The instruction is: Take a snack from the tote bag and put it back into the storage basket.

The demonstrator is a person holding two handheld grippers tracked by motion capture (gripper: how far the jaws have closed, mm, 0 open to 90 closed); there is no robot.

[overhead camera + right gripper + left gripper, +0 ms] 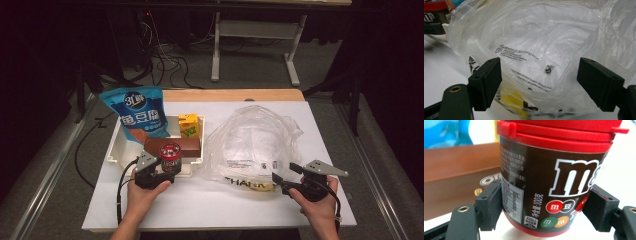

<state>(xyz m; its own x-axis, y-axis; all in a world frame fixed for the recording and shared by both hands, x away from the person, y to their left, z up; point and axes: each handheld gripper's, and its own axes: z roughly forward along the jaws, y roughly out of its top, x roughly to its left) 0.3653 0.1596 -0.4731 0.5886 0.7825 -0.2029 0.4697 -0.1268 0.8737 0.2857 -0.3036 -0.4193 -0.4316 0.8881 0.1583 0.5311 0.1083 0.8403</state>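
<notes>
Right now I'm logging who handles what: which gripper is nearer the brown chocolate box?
Left. The left gripper grips the candy jar just before the chocolate box; the right gripper faces the plastic bag.

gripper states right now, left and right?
Left gripper: shut on the candy jar.
Right gripper: open, jaws apart at the plastic bag, gripping nothing.

Candy jar (554, 182) top was cut off by the left gripper view's upper edge, its far side hidden. Brown box (456, 175) behind it ran off the left edge, gold print blurred. Yellow item (516, 102) inside the plastic bag (544, 50) couldn't be identified. Bag print was too small to read.
</notes>
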